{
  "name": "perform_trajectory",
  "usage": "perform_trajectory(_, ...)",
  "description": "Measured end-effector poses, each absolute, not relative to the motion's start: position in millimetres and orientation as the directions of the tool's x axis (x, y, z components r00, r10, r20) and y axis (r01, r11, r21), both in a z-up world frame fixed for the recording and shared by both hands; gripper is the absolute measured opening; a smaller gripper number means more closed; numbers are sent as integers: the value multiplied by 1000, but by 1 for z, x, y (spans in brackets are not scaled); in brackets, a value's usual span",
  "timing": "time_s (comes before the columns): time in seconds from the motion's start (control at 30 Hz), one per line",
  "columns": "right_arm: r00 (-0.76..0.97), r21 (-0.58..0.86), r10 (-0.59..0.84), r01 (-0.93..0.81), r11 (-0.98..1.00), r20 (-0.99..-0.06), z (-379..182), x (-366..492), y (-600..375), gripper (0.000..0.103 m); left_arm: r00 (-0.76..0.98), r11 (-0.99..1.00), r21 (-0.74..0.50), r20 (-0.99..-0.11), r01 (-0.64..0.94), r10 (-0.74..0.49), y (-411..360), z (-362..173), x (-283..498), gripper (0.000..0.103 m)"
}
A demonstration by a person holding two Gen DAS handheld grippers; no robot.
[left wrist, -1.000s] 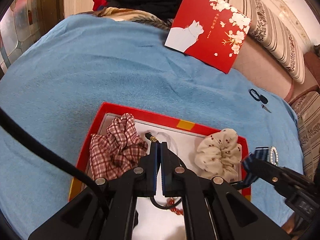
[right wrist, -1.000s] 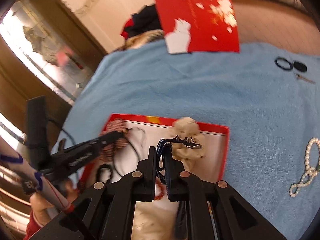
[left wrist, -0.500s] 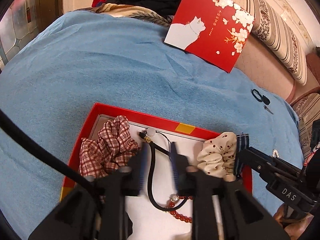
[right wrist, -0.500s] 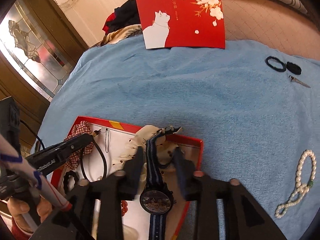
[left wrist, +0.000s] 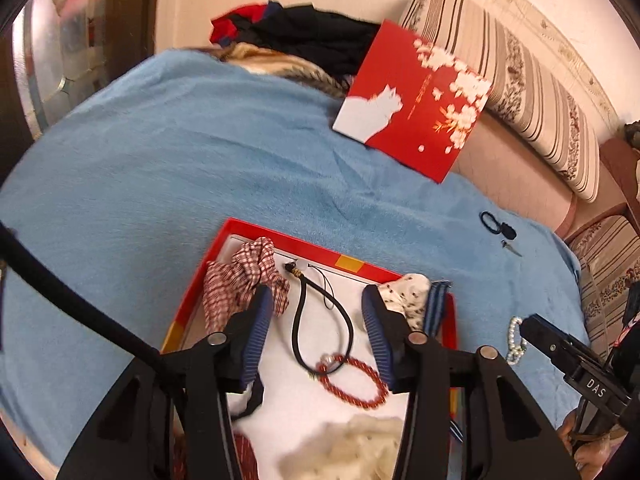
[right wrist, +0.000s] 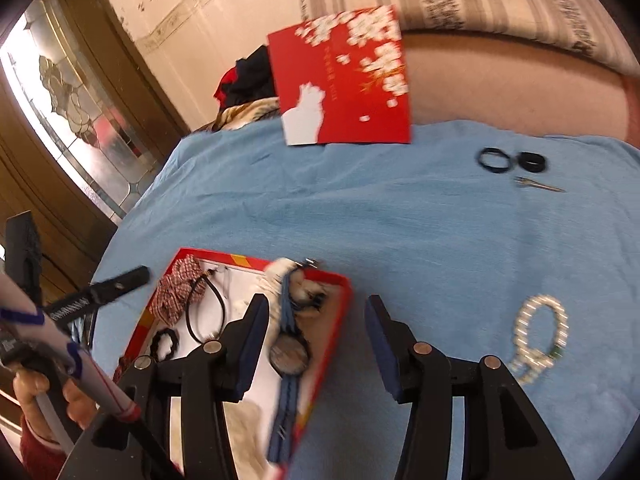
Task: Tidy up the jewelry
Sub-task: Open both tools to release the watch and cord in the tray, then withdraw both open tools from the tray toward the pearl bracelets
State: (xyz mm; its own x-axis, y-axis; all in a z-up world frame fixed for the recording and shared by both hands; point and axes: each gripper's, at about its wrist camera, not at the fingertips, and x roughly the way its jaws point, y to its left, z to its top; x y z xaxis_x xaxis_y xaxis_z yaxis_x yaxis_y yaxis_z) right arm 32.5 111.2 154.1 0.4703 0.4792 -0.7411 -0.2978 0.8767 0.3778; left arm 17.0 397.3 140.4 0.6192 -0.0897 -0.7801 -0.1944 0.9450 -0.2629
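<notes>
Lying between the parted fingers of the left gripper [left wrist: 318, 300], whose jaws have just been opening and are gripping nothing, a black cord [left wrist: 300, 320] is looping against a red bead bracelet [left wrist: 356, 384] inside the red box [left wrist: 288, 240]. The right gripper [right wrist: 316, 308] is likewise gaping empty, its jaws just opened; a blue-strapped watch [right wrist: 289, 354] is resting by its left finger, a pearl strand [right wrist: 540, 336] beyond its right.

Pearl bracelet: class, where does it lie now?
In the right wrist view, the pearl bracelet lies on the blue blanket, right of the red box.
</notes>
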Motion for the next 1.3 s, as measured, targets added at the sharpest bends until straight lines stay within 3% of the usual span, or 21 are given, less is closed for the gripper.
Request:
perform_trajectory(0.23,512,344,406,-216,914,-757,155,-11,26,55,656,961,-222,-753,-166,-61,352,173,-47,55)
perform_trajectory(0.6,548,314,274,-22,949,-790,140,-61,-99,55,639,985,-171,-758,2,-133,240,175,-92,57)
perform_trajectory(1.03,525,351,290,20,936,-801,114,-66,-124,56,591,981,-166,-783,99,-192,163,153,-93,56)
perform_trajectory(1.3,506,339,292,1,941,-812,102,-58,-115,56,594,989,-104,-791,101,-144,151,143,-89,56)
